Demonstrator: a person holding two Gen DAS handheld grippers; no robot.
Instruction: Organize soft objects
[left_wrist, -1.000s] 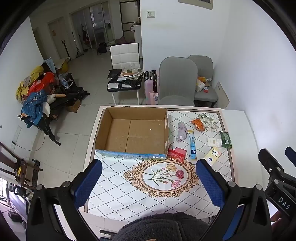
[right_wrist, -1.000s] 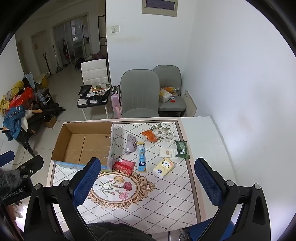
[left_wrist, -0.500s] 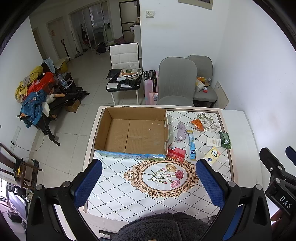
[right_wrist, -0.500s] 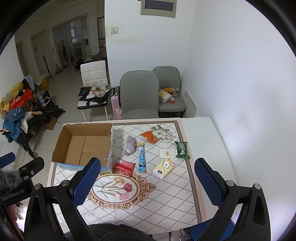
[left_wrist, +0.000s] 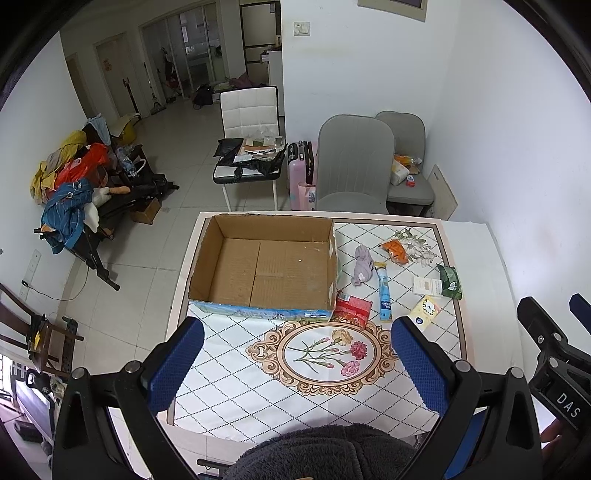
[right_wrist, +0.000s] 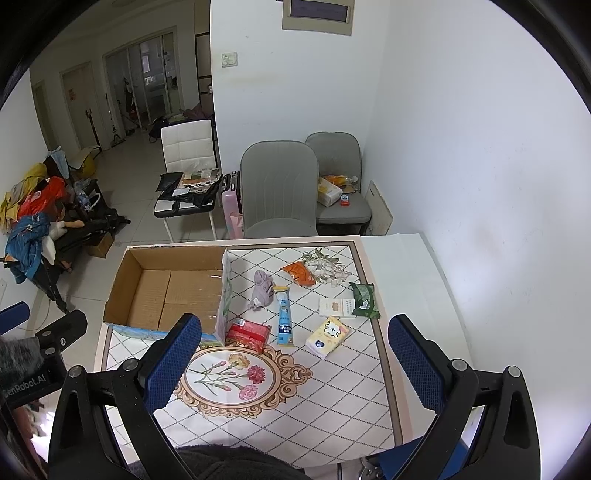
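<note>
An empty cardboard box (left_wrist: 266, 269) (right_wrist: 166, 288) stands on the table's left part. To its right lie soft items: a grey cloth (left_wrist: 362, 265) (right_wrist: 262, 288), a red pack (left_wrist: 352, 309) (right_wrist: 248, 334), a blue tube (left_wrist: 384, 295) (right_wrist: 284, 318), an orange packet (left_wrist: 395, 251) (right_wrist: 301, 273), a yellow tissue pack (left_wrist: 426, 312) (right_wrist: 328, 336), a white pack (right_wrist: 336, 307) and a green wipes pack (left_wrist: 450, 282) (right_wrist: 364, 300). My left gripper (left_wrist: 295, 362) and my right gripper (right_wrist: 291, 362) are both open and empty, held high above the table's near edge.
The table (left_wrist: 229, 369) has a diamond-patterned cloth with a flower medallion (right_wrist: 229, 373). Two grey chairs (left_wrist: 351, 166) stand behind it against the white wall. A white chair (left_wrist: 249, 147) with clutter and a clothes pile (left_wrist: 70, 184) stand on the floor to the left.
Both grippers have risen slightly, so the table looks a little smaller and farther. Nothing on the table has moved.
</note>
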